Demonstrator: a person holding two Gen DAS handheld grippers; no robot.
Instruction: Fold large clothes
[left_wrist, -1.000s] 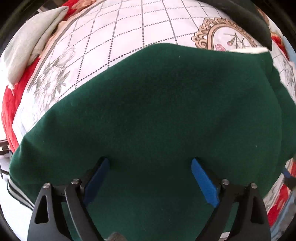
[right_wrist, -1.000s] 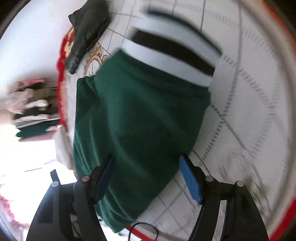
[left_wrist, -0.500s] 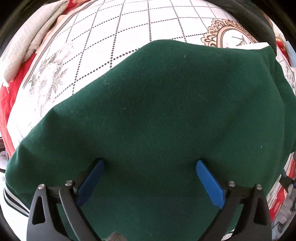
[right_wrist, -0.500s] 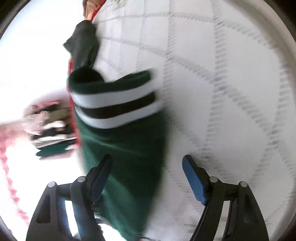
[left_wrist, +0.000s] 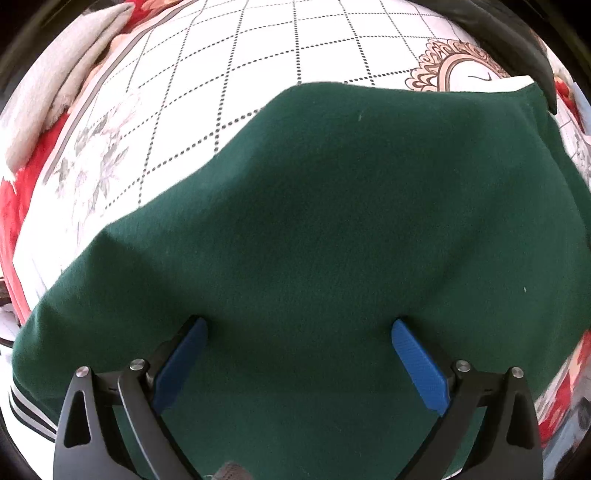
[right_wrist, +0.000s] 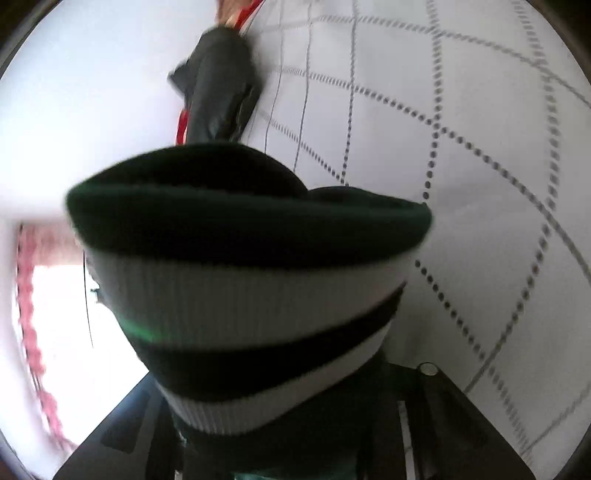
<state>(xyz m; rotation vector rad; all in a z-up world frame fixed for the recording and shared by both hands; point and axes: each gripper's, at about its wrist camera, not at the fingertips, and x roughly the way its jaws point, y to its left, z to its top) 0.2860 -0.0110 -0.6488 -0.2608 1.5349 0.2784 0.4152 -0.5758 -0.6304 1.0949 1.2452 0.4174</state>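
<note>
Bright daylight throughout — the right-wrist view's left side blows out to white glare, and its striped cuff (right_wrist: 251, 295) is motion-blurred. Left-wrist view is sharp; fisheye bending and dark vignetting ring both frames.

My left tongs (left_wrist: 299, 332) carry blue pads on black arms. Beneath them the garment (left_wrist: 332, 229) is plain dark green; its ribbed cuff (right_wrist: 251, 295) is banded white and near-black. Beyond the garment the bedspread (left_wrist: 258, 55) is white with a dotted diamond grid, grey flowers, a tan ornate medallion (left_wrist: 454, 66) and a red border. A black jacket (right_wrist: 218, 96) lies beyond the cuff.
</note>
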